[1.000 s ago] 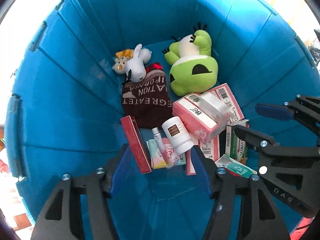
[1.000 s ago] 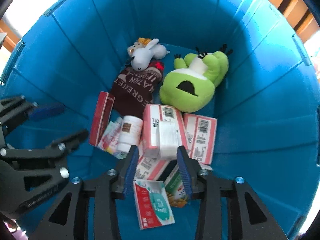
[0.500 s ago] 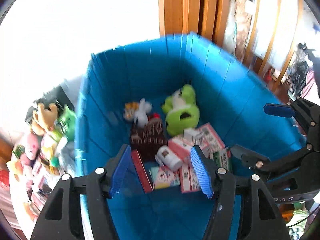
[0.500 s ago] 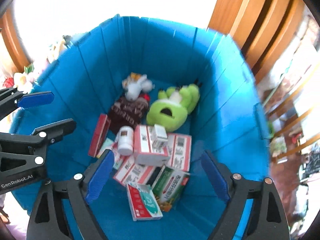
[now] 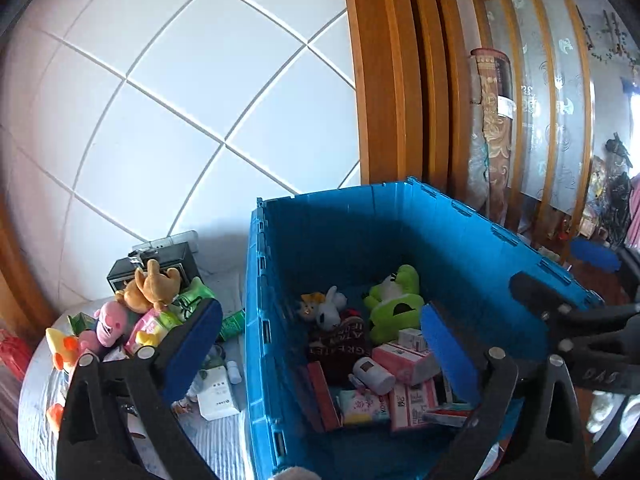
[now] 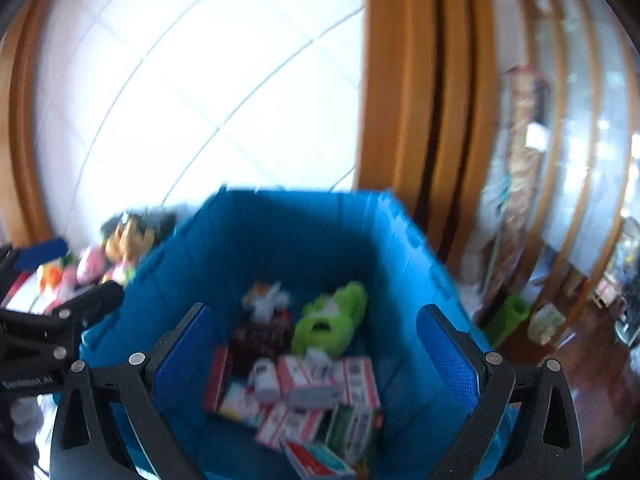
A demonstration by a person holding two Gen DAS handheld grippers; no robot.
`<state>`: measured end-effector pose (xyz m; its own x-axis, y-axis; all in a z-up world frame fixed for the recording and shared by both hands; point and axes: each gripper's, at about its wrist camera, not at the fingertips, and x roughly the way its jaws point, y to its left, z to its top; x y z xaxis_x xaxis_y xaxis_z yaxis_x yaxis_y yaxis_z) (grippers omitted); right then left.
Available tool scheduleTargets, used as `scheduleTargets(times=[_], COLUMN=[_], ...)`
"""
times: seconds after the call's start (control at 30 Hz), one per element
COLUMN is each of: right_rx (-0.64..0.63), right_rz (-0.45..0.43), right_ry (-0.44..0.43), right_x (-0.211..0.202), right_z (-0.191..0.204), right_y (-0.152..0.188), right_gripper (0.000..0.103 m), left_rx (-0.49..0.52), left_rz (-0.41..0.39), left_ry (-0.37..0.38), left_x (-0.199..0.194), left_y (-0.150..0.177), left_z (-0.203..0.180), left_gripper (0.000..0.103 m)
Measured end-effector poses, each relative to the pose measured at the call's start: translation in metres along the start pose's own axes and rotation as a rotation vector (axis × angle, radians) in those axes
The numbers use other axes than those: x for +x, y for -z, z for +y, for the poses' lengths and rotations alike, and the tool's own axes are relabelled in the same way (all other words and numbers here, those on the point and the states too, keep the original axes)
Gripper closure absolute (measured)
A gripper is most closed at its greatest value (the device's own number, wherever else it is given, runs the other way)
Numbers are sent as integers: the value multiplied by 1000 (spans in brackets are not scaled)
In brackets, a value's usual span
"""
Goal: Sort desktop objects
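A blue crate [image 5: 472, 236] [image 6: 404, 264] stands below both grippers. It holds a green frog plush [image 5: 394, 306] [image 6: 332, 322], a small white plush [image 5: 328, 308], a dark printed cloth [image 5: 340, 344], a white bottle [image 5: 374, 370], pink boxes [image 5: 402, 358] [image 6: 308, 380] and a red box [image 5: 324, 396]. My left gripper [image 5: 320, 352] is open and empty above the crate's left wall. My right gripper [image 6: 316, 356] is open and empty above the crate; it also shows at the right of the left wrist view.
A pile of toys lies on the table left of the crate: a brown plush [image 5: 154, 284], a pink plush [image 5: 108, 322], a white box [image 5: 218, 394], a black box [image 5: 160, 262]. A white tiled wall and wooden frame [image 5: 384, 80] stand behind.
Both grippers have risen up out of the crate and opened wider. The right gripper has left a small white box among the pink boxes. The table and wall have come into view.
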<state>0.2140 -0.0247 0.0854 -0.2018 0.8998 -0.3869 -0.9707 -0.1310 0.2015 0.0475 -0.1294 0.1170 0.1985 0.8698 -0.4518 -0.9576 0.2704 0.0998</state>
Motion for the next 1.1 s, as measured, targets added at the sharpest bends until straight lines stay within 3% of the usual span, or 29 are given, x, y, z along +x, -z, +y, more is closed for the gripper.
scheduleTargets(times=[0.17,0.37,0.57,1.1], right_rx=[35,94,107,112], right_rz=[75,129,158,148], right_ry=[-10,69,76,115], right_x=[1,-11,-24,-46], right_z=[17,32,50,64], right_y=[14,27,44,60], right_gripper=[0,0,0,0], left_rx=[-37,-57,-56,-62], left_rz=[37,84,88,72], left_ry=[66,66,57,84], left_x=[-7,-18,-34,-58], left_y=[10,25,41,54], left_z=[23,47,58,61], left_gripper=[1,1,1,1])
